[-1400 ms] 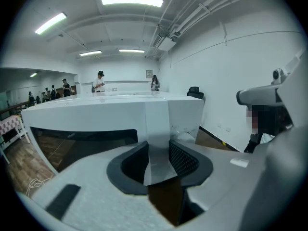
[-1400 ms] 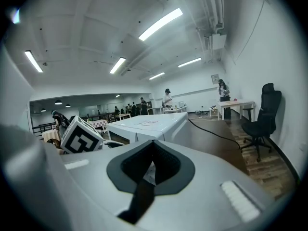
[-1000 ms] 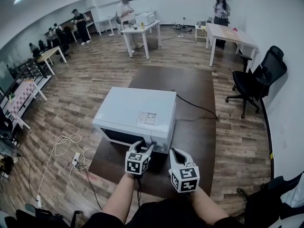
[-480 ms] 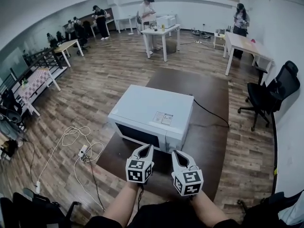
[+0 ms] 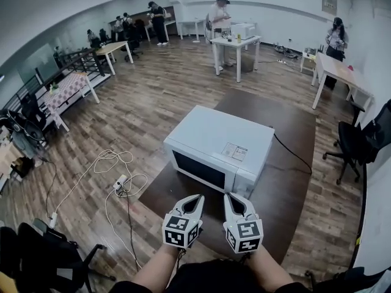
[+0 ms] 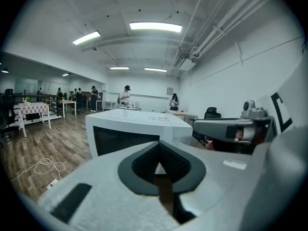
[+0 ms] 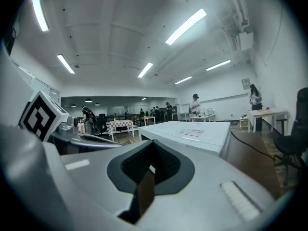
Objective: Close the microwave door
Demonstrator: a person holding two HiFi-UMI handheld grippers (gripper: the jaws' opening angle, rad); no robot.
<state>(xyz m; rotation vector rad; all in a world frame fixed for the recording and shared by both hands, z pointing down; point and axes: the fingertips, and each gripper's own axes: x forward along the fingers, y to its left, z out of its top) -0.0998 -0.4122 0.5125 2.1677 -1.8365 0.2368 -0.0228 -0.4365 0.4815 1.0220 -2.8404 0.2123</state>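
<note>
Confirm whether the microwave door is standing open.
No, in the head view the microwave door lies flush against the oven's front.

Bright, even light from ceiling strip lamps point(image 6: 155, 27); strong fisheye bending, dark vignetted corners, soft focus up close.

A white microwave point(image 5: 220, 154) and black cable point(image 5: 292, 154) lie on the brown table point(image 5: 287, 194).

Wood-plank floor point(image 5: 153, 108), white walls point(image 5: 91, 5), white table point(image 5: 235, 40), black office chair point(image 5: 357, 145), ceiling strip lights point(image 6: 156, 27).
</note>
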